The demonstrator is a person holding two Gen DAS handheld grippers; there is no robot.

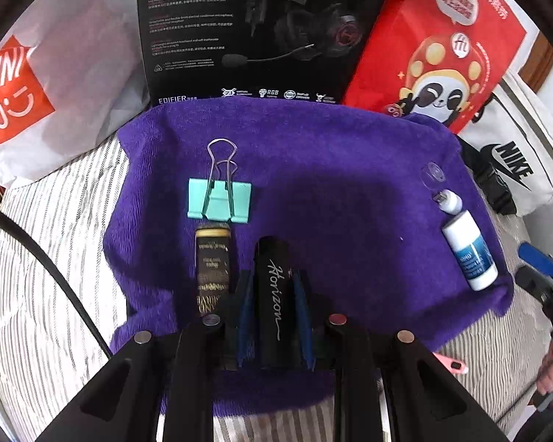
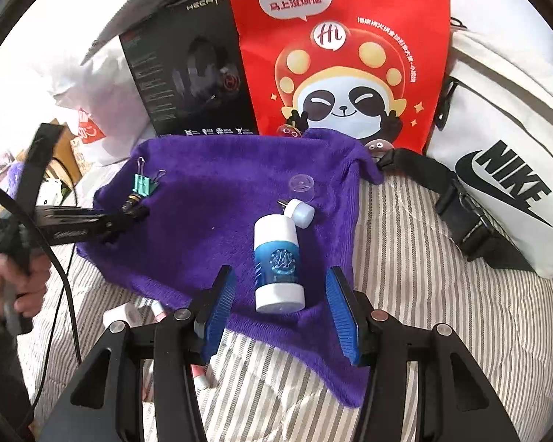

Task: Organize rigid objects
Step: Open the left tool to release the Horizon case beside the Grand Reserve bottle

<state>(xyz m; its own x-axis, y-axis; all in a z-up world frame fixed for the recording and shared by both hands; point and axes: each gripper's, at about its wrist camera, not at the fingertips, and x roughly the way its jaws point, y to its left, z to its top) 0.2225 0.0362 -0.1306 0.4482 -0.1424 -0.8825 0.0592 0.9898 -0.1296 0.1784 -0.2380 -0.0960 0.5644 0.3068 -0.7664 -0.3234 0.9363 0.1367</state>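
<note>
I see purple fleece towel mid-area bare. My left gripper pinching black Horizon tube near front edge. Right gripper spread, angled down over white-blue bottle at right edge.

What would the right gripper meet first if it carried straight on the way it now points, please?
Most likely the white and blue bottle lying on the purple towel, directly between the right gripper's open jaws; depth is hard to judge.
</note>
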